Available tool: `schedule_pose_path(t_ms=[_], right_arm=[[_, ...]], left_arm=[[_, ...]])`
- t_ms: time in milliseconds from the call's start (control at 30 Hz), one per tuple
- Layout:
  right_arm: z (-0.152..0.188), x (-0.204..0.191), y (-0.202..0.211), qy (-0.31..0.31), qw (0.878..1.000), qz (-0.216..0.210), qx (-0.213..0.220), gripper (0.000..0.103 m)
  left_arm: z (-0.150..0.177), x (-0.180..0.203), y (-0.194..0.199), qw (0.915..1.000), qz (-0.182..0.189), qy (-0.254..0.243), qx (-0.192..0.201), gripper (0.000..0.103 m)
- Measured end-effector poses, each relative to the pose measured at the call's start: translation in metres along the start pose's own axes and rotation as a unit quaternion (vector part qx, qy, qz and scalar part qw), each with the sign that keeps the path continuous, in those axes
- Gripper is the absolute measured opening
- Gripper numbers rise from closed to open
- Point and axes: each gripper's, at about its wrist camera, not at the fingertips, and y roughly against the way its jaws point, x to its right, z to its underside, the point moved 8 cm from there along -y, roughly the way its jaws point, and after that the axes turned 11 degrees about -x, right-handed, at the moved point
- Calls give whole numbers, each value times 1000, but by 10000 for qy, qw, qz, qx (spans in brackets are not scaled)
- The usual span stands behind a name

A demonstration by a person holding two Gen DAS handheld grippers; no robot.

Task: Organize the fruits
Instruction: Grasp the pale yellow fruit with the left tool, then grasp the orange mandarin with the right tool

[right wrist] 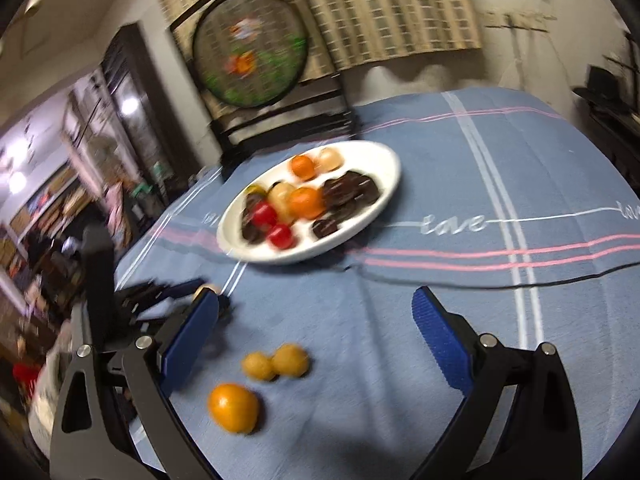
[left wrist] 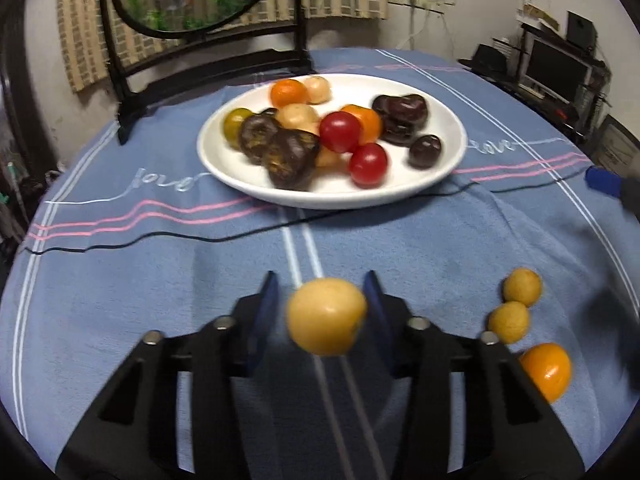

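Observation:
My left gripper (left wrist: pixel 325 294) is shut on a pale yellow round fruit (left wrist: pixel 326 316), held above the blue tablecloth in front of the white plate (left wrist: pixel 224 168). The plate holds red, orange, yellow, green and dark purple fruits. To the right on the cloth lie two small yellow fruits (left wrist: pixel 516 306) and an orange fruit (left wrist: pixel 548 370). My right gripper (right wrist: pixel 316 312) is open and empty above the cloth, with the two yellow fruits (right wrist: pixel 276 362) and the orange fruit (right wrist: pixel 234 408) just below it. The left gripper (right wrist: pixel 188 292) with its fruit shows at the left there.
A black-framed round fish screen (left wrist: pixel 192 8) stands behind the plate. A black cable (left wrist: pixel 160 236) runs across the cloth in front of the plate (right wrist: pixel 384 184). Shelves with electronics (left wrist: pixel 560 68) stand off the table to the right.

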Motion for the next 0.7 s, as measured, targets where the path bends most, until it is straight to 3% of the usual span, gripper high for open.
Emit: schedule_pose_path(t_ms=[100, 200, 267, 333, 433, 600, 700], right_arm=[[22, -22, -8, 469, 9987, 63, -202, 97], [42, -38, -8, 808, 9963, -9, -306, 89], [49, -45, -6, 965, 9947, -68, -335, 78], [51, -48, -2, 990, 9946, -130, -293, 77], [60, -55, -8, 1113, 9919, -241, -563, 69], [73, -69, -24, 1478, 9838, -70, -1009, 60], [76, -68, -33, 1433, 9821, -47, -1219, 50]], left_arm=[[1, 3, 1, 9999, -113, -76, 10, 39], [2, 2, 1, 10000, -59, -34, -4, 39], [2, 3, 1, 9999, -106, -56, -12, 39], [2, 3, 1, 9999, -115, -55, -22, 39], [2, 1, -2, 9999, -80, -23, -89, 39], [4, 2, -5, 9998, -86, -27, -190, 39], [4, 2, -6, 9997, -111, -28, -204, 39]])
